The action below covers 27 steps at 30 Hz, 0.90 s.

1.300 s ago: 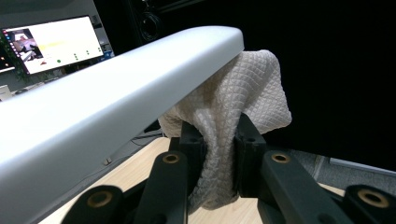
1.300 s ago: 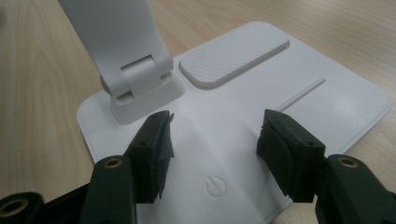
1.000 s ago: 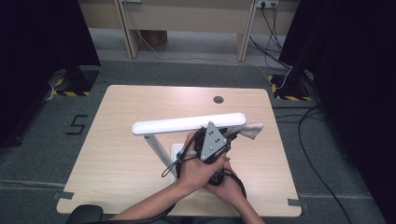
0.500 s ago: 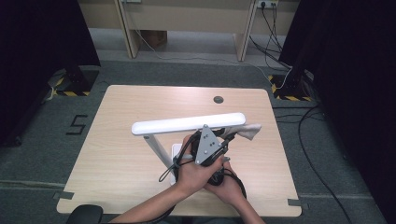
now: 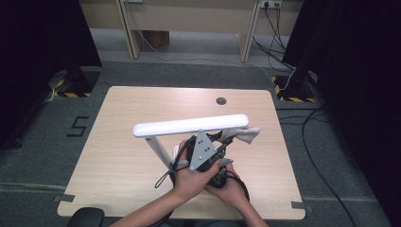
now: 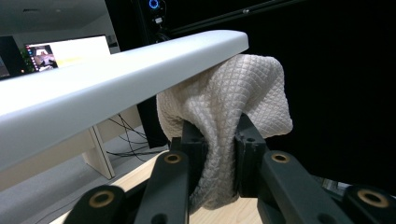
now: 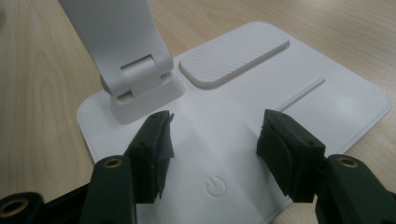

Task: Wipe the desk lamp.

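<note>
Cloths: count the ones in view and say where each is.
1. The cloth is clamped in the left gripper, pressed up under the far end of the lamp head.

Your hands and the left gripper (image 5: 222,142) hide the lamp base (image 7: 289,93); the cloth's (image 6: 224,107) lower end sits behind its jaws.

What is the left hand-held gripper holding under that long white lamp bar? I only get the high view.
Observer: In the left gripper view, the left hand-held gripper is shut on a white quilted cloth, whose top meets the underside of the long white lamp bar near its end.
Operator: And the other one, hidden beneath the hands?
Observer: The right hand-held gripper is open, its jaws spread over the flat white plastic lamp base.
Operator: Anything on that base?
Observer: A grey power symbol sits between the jaws.
</note>
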Each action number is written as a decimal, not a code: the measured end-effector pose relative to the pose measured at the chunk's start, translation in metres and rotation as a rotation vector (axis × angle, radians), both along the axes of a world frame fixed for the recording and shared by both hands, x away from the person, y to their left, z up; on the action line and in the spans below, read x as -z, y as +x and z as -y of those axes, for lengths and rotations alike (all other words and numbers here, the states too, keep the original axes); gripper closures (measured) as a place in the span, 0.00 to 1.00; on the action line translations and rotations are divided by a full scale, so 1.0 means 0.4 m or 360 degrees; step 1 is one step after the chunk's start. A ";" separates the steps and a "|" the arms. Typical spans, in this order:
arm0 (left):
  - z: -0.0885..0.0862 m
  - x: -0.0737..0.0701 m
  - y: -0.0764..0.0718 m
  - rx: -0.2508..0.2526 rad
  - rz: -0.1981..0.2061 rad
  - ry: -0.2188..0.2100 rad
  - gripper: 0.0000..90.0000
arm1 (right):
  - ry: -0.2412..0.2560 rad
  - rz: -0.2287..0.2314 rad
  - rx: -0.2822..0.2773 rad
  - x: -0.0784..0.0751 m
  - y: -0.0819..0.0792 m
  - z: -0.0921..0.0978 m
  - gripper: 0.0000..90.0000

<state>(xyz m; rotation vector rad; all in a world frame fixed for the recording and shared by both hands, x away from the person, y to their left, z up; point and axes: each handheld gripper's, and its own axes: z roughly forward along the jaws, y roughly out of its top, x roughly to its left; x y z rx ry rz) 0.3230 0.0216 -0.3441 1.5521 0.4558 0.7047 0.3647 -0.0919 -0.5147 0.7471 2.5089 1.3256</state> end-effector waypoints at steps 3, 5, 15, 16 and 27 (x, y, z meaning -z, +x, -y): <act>-0.008 -0.001 -0.004 -0.0004 0.0001 -0.0005 0.86 | 0.0004 -0.0004 0.0001 0.000 0.000 0.000 0.49; -0.012 -0.002 -0.006 -0.0002 -0.0001 -0.0009 0.86 | 0.0004 -0.0003 0.0000 0.000 0.000 0.000 0.49; -0.028 0.001 -0.010 0.0006 -0.0024 -0.0045 0.86 | 0.0002 -0.0007 0.0003 0.000 -0.001 0.000 0.49; -0.030 0.001 -0.010 0.0004 -0.0026 -0.0047 0.86 | 0.0005 -0.0006 0.0003 0.000 0.000 0.000 0.49; -0.060 0.010 -0.015 -0.0035 -0.0020 -0.0067 0.86 | 0.0003 -0.0002 0.0003 0.000 -0.001 0.000 0.49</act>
